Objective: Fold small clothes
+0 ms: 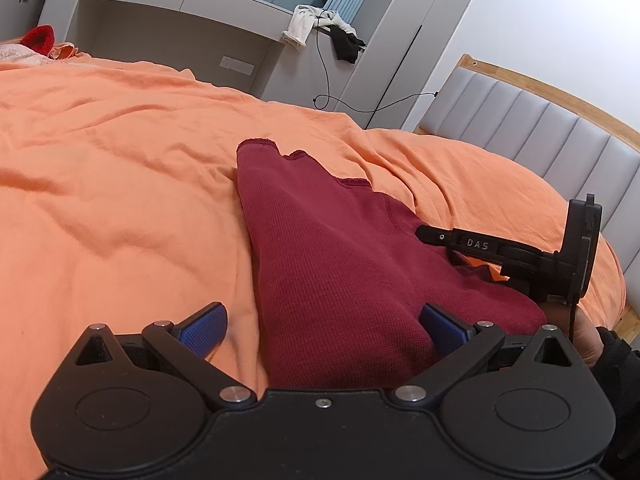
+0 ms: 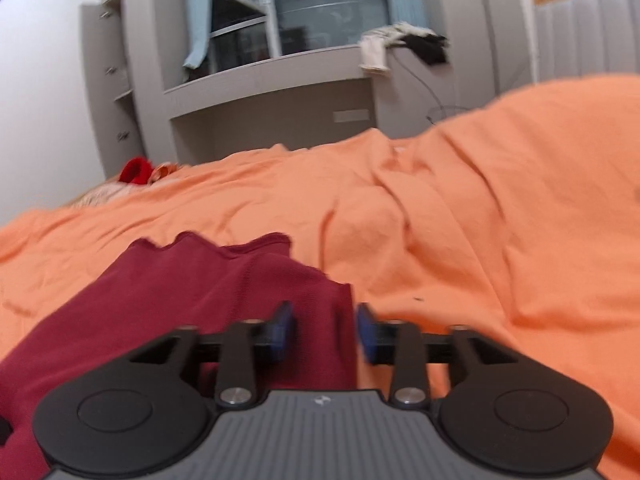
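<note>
While the dark red knitted garment lies lengthwise on the orange bedspread toward its far edge, the left gripper gapes wide astride its near end, and the right gripper, half-open, straddles its right edge.

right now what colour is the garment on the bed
Dark red, a burgundy knit garment lying on the orange bedspread; clearest in the left wrist view.

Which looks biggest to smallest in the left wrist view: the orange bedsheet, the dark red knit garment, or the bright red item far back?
1. Orange bedsheet, filling most of the view.
2. Dark red knit garment.
3. Bright red item, tiny, but it lies far from the camera, so its true size is unsure.
</note>
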Demonstrator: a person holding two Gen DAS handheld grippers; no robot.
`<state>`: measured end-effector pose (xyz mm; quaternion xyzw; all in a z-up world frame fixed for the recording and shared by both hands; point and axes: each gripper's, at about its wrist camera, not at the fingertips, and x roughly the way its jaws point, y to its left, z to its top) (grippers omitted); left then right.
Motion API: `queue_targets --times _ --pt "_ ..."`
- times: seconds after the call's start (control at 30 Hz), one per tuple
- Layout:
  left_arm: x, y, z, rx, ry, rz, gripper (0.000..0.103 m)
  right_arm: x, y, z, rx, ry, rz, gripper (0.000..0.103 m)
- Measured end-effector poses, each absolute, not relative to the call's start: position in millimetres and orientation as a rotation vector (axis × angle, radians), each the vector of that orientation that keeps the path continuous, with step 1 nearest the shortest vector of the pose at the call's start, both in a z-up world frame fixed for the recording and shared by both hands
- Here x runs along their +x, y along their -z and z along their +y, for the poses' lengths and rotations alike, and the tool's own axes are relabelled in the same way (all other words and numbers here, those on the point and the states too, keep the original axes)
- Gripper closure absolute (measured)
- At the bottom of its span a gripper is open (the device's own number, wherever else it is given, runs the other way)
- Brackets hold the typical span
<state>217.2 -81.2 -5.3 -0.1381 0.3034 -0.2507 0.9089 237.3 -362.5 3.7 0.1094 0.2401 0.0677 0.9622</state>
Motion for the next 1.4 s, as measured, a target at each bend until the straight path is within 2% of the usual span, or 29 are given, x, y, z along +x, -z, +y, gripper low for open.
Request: queue_targets --times 0.13,0.37,0.4,0.5,0.63,0.77,1.1,1.4 --pt "217 6 -83 -0.286 0.512 0.624 0.000 237 4 -385 0.384 -0.170 0.529 0.037" --pt "217 6 -83 -0.286 0.512 0.624 0.000 241 23 -407 0.633 -0.275 0.602 0.030" --pt "217 6 -83 -0.286 0.512 0.623 0.000 240 24 -406 0.641 -0.283 0.605 0.031" --pt "217 7 -83 -0.285 0.511 0.623 0.000 239 24 -404 0.612 -0.295 0.606 0.049" --pt "217 7 -83 -0.286 0.511 0.622 0.000 236 17 -390 0.531 -0.290 0.593 0.060" --pt "217 7 -83 -0.285 0.511 0.623 0.000 231 11 -380 0.467 -0.273 0.578 0.061" --pt "225 4 -78 -0.309 0.536 0.645 0.000 232 18 -382 0.514 -0.260 0.583 0.060" --pt "280 -7 -78 -0.365 0.597 0.808 0.000 232 26 -383 0.562 -0.238 0.586 0.056"
